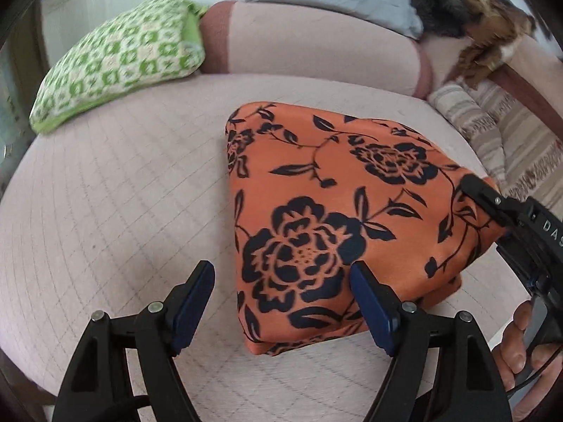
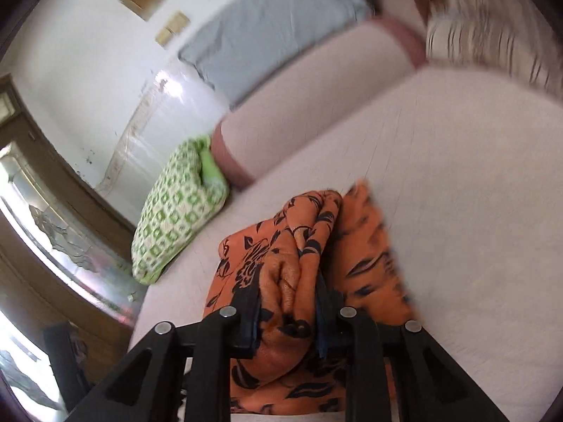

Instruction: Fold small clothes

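Left gripper (image 1: 281, 281): jaws spread wide, empty, poised over the near corner of the orange floral cloth (image 1: 330, 218). Right gripper (image 2: 288, 302): clamped on that cloth's bunched edge. Cloth: folded on the pink quilted bed (image 1: 123, 193), near the green patterned pillow (image 1: 119, 59).

Soft matt orange cloth (image 1: 327, 190) printed with black flowers, bunched into thick folds. Quilted, stitched pale pink bed cover (image 1: 116, 190), matt. Knitted-looking green-and-white cushion (image 1: 119, 56). Matt black plastic gripper arms with dull metal rivets (image 1: 155, 306), smooth blue pads (image 1: 191, 307).
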The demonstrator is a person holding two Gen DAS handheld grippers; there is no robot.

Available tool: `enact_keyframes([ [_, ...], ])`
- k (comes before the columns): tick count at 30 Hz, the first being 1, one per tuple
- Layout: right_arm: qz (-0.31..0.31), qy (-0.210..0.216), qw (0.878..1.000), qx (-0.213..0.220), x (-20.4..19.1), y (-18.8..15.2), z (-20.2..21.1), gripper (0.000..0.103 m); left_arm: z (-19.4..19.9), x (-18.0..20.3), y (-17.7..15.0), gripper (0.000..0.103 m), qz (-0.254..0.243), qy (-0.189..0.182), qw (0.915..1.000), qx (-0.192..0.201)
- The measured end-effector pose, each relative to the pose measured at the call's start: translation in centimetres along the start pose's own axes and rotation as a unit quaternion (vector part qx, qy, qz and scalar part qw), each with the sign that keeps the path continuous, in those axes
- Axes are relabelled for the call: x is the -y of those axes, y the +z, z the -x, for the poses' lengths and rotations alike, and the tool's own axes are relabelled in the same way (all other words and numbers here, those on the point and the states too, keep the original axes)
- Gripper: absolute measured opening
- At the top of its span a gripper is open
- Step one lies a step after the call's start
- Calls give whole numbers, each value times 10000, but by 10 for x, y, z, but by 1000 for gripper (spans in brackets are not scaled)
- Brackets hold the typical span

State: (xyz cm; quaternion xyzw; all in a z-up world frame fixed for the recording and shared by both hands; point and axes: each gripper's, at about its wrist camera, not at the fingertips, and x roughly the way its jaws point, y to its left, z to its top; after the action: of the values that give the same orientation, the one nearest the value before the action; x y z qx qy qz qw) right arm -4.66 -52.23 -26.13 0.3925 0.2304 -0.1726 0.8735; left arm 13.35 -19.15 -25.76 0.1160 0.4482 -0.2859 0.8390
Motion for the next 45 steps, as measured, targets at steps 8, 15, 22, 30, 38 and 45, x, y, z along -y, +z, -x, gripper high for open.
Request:
enact_keyframes([
  [8,-1811,-335,9747,-1266,82,-9,-19,39,-27,25,-15,80,-359,188,9978,-517],
  [15,-1132,153,9929,-319,58,56,-3,50,-5,6,8,80,-457,687,9966,90],
  [22,-865,-197,9772,-1931,42,68,-122,39,-37,-6,1,82,-426,823,9954,-226],
  [30,-1067,-431,9721,-2044,57,55,-123,36,-39,1,3,83,-572,995,9931,-258],
  [38,-544,-253,9820,-1791,27,22,-38,36,-34,2,-3,83,-434,1058,9931,-267],
  [45,547,-1278,9736,-1811,32,-11,-43,36,-34,4,-7,83,-468,1071,9927,-294],
])
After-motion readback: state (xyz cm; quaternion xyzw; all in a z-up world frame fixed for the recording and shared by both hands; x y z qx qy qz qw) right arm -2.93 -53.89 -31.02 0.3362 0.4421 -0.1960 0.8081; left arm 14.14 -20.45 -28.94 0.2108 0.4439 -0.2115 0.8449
